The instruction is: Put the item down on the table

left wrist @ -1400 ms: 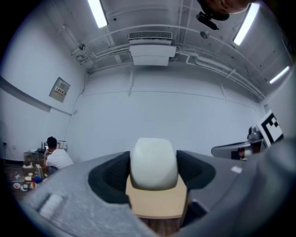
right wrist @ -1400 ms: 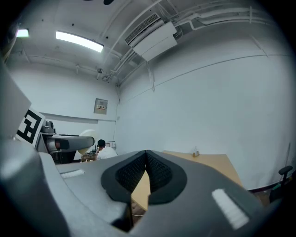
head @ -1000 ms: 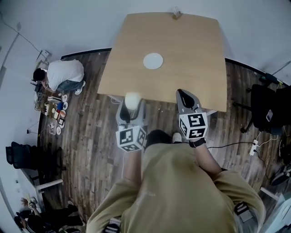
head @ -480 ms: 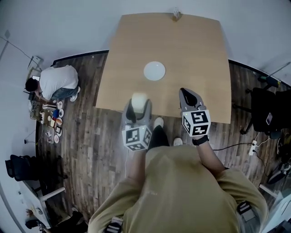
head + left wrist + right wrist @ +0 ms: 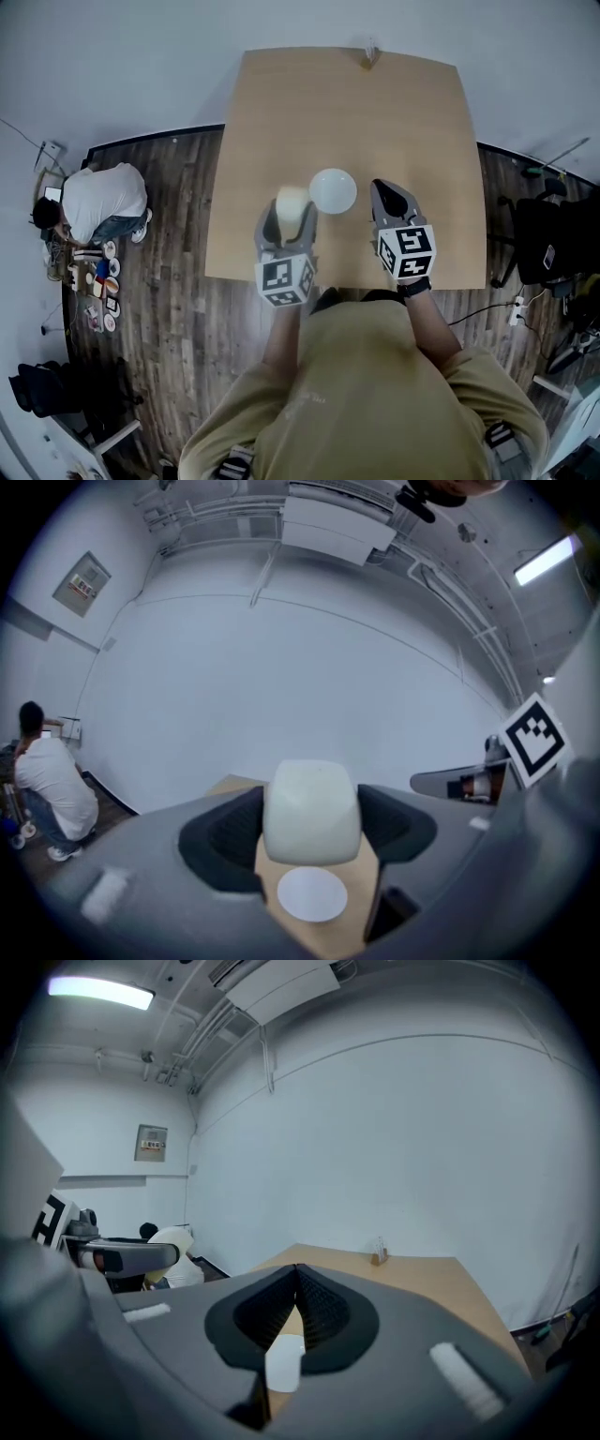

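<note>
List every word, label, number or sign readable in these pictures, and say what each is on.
No text here can be read.
The wall sign: print too small and blurred to read.
The marker cube on the left gripper, and the one on the right gripper: square patterns only, no words.

The tiny object [image 5: 369,53] at the table [image 5: 422,131] edge is unidentifiable.

A sparse workroom with white walls [image 5: 141,56], plank floor [image 5: 159,281], office chair [image 5: 542,239].
</note>
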### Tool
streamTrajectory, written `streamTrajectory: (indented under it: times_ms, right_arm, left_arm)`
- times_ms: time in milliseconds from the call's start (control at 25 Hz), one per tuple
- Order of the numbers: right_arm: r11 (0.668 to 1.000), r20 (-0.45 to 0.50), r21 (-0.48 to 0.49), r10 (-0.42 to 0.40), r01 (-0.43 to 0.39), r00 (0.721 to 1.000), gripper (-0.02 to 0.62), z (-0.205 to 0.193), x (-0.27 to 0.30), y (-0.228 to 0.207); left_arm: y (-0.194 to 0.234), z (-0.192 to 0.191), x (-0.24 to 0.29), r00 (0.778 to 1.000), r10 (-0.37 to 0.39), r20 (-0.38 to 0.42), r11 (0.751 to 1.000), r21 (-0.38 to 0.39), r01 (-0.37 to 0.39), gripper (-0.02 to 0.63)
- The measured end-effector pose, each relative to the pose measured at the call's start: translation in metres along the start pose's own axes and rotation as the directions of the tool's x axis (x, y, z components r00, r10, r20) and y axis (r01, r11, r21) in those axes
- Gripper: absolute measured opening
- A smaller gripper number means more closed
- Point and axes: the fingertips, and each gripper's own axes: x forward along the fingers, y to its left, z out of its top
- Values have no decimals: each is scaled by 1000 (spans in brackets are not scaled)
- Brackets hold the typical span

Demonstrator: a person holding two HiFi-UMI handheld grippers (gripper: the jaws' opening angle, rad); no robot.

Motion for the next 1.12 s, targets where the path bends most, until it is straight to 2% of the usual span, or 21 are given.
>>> streamTrajectory:
  times_ms: [200, 480, 600, 840, 1120]
  right_arm:
    - [996, -122, 38, -74, 79, 990, 6, -40, 30, -22]
    - [994, -237, 101, -10, 34, 971, 6, -88, 73, -35]
    - [992, -280, 122, 4, 31, 960, 6, -107, 88, -44]
    - [985, -360, 169, 27, 37, 932, 6, -151, 102, -68]
    - [976, -402, 210, 27, 63, 915, 6, -182, 115, -90]
  left_arm:
    - [30, -42, 53, 993, -32, -111, 998, -48, 27, 313]
    - [24, -105, 124, 965, -58, -257, 997, -64, 43, 313]
    - [18, -136, 146, 944, -69, -322, 997, -63, 51, 313]
    - [1, -202, 182, 889, -79, -451, 997, -32, 73, 313]
    - [-12, -254, 200, 844, -92, -529, 995, -6, 105, 313]
